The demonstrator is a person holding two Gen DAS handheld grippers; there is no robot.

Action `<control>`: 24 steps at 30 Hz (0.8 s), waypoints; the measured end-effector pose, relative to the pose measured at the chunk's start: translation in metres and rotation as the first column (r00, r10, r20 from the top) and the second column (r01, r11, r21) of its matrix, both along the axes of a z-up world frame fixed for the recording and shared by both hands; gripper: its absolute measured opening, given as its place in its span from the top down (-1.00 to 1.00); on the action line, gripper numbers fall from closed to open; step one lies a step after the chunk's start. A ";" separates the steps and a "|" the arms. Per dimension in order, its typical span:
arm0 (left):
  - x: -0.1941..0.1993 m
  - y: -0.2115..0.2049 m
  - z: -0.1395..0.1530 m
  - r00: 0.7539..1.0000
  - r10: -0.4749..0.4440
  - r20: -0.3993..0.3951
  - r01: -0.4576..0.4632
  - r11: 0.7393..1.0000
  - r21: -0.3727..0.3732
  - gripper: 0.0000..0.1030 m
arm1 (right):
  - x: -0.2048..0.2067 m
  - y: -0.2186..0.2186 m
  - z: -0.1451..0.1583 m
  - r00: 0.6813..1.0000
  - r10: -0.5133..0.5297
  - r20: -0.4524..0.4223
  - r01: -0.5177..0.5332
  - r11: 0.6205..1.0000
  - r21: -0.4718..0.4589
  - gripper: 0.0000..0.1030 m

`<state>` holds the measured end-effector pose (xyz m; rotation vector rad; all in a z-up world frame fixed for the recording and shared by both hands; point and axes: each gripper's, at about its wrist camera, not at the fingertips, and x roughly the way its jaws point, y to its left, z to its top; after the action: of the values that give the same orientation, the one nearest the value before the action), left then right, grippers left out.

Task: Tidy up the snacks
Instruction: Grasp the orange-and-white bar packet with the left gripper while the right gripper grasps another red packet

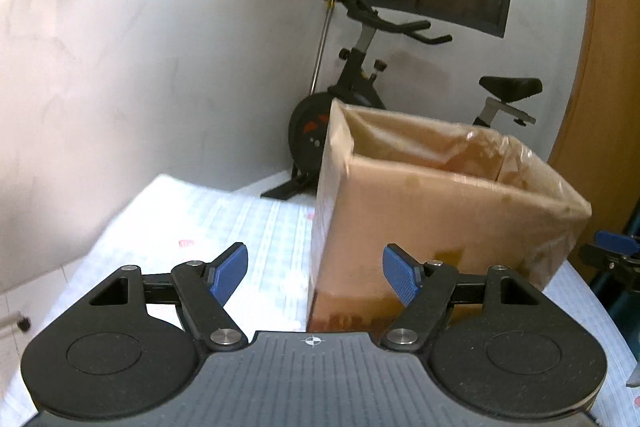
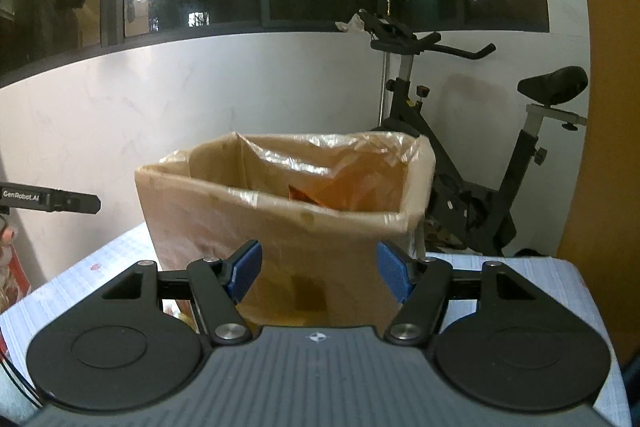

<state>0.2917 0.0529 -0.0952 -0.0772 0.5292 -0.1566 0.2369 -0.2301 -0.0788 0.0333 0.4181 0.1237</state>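
A tall brown cardboard box [image 1: 432, 223] lined with clear plastic stands on the white cloth-covered table [image 1: 224, 227]. It also shows in the right wrist view [image 2: 280, 227], where an orange snack packet [image 2: 304, 195] shows inside it. My left gripper [image 1: 315, 275] is open and empty, just in front of the box's near left corner. My right gripper [image 2: 319, 275] is open and empty, facing the box's front wall. The right gripper's tip shows at the right edge of the left wrist view [image 1: 612, 255]. The left gripper's side shows at the left edge of the right wrist view [image 2: 52, 202].
A black exercise bike [image 2: 460, 155] stands behind the table against the white wall; it also shows in the left wrist view [image 1: 360, 99]. Dark windows run above. An orange-brown panel [image 2: 600, 147] is at the right. Red packaging [image 2: 12, 275] sits at the far left.
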 end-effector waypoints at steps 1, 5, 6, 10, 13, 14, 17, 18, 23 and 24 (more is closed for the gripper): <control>-0.002 -0.001 -0.004 1.000 0.002 -0.009 -0.002 1.000 -0.003 -0.49 | -0.002 0.001 -0.004 1.000 -0.001 0.000 0.001 1.000 -0.014 -0.30; -0.010 -0.004 -0.021 0.999 0.002 -0.050 -0.003 1.000 -0.021 -0.49 | -0.010 0.005 -0.019 1.000 -0.007 -0.014 0.007 0.999 -0.045 -0.30; -0.012 -0.004 -0.025 0.998 0.001 -0.062 -0.003 1.000 -0.025 -0.49 | -0.012 0.005 -0.022 1.000 -0.006 -0.021 0.006 0.999 -0.043 -0.30; -0.022 -0.007 -0.044 0.994 -0.006 -0.113 0.004 1.000 -0.021 -0.49 | -0.019 0.010 -0.036 0.999 -0.006 -0.043 0.004 0.999 -0.052 -0.30; -0.029 -0.013 -0.056 0.990 -0.021 -0.141 0.020 1.000 -0.004 -0.49 | -0.025 0.010 -0.048 0.998 -0.010 -0.066 0.008 1.000 -0.026 -0.30; -0.031 -0.014 -0.059 0.988 -0.025 -0.152 0.026 1.000 0.000 -0.49 | -0.027 0.010 -0.051 0.997 -0.014 -0.075 0.013 1.000 -0.017 -0.30; -0.036 -0.016 -0.069 0.982 -0.039 -0.184 0.040 0.999 0.001 -0.49 | -0.032 0.008 -0.063 0.994 -0.024 -0.105 0.024 1.000 0.004 -0.30; -0.037 -0.016 -0.072 0.980 -0.042 -0.195 0.043 0.999 0.001 -0.49 | -0.033 0.009 -0.066 0.993 -0.025 -0.116 0.026 1.000 0.007 -0.30; -0.044 -0.024 -0.083 0.968 -0.076 -0.239 0.077 0.997 -0.009 -0.49 | -0.039 0.010 -0.078 0.989 -0.024 -0.148 0.026 1.000 0.009 -0.30; -0.045 -0.027 -0.084 0.965 -0.092 -0.247 0.093 0.996 -0.008 -0.49 | -0.040 0.011 -0.080 0.988 -0.025 -0.151 0.026 1.000 0.007 -0.30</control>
<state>0.2467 0.0254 -0.1797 -0.0693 0.7829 -0.2390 0.1974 -0.2194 -0.1584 0.0570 0.5678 0.0981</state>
